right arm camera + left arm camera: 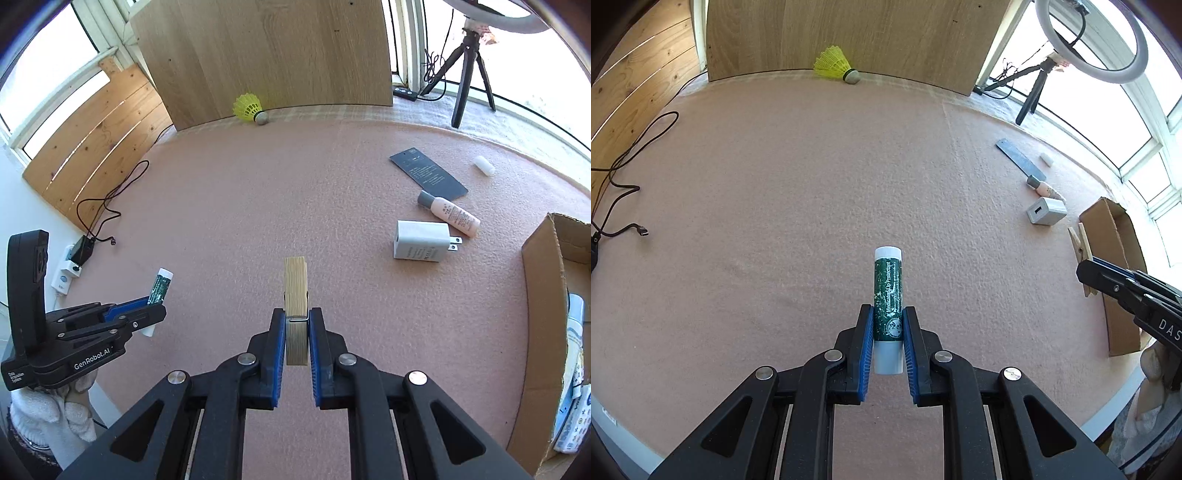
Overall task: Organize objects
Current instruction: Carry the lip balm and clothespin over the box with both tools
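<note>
Left tongs clench a lip balm, right tongs a clothespin; charger, bottle, shuttlecock remain outside the box, right of frame.

Premises appear to be a domestic room adapted for recording. Evidence: pink carpet-like surface below large windows; ring light on small tripod; wooden panels propped upright; wall socket, possibly with charger attached.
</note>
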A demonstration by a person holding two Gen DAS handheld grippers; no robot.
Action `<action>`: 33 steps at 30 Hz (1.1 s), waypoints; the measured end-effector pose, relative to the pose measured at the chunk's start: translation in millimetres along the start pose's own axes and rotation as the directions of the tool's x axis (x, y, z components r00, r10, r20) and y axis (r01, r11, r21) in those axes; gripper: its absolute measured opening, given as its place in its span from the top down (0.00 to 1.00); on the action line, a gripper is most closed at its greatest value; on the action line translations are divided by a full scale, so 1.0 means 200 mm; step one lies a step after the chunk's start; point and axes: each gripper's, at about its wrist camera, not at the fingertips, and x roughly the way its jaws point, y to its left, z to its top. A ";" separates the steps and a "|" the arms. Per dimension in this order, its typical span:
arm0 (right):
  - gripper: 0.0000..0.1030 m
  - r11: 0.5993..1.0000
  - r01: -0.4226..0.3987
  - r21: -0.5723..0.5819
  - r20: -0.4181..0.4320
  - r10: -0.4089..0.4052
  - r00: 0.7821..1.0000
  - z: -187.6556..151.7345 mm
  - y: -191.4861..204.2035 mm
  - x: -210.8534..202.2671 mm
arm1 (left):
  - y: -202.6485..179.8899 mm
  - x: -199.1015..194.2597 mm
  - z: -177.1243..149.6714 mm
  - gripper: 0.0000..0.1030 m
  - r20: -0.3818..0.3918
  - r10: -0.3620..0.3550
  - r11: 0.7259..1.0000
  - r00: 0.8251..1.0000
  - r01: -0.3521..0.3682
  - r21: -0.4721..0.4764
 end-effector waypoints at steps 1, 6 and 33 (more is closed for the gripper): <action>0.89 1.000 0.007 0.011 0.011 -0.007 1.000 -0.01 -0.03 -0.04 | -0.04 -0.01 0.01 0.84 0.004 -0.007 1.000 1.000 0.006 0.012; 0.89 0.996 0.057 0.067 0.064 -0.061 0.996 -0.08 -0.21 -0.23 | -0.27 -0.03 0.06 0.84 0.022 -0.050 0.995 0.999 0.048 0.082; 0.89 0.926 0.224 0.303 0.105 -0.266 0.958 -0.42 -0.89 -0.67 | -1.67 0.15 0.25 0.84 -0.033 -0.280 0.846 0.959 0.263 0.465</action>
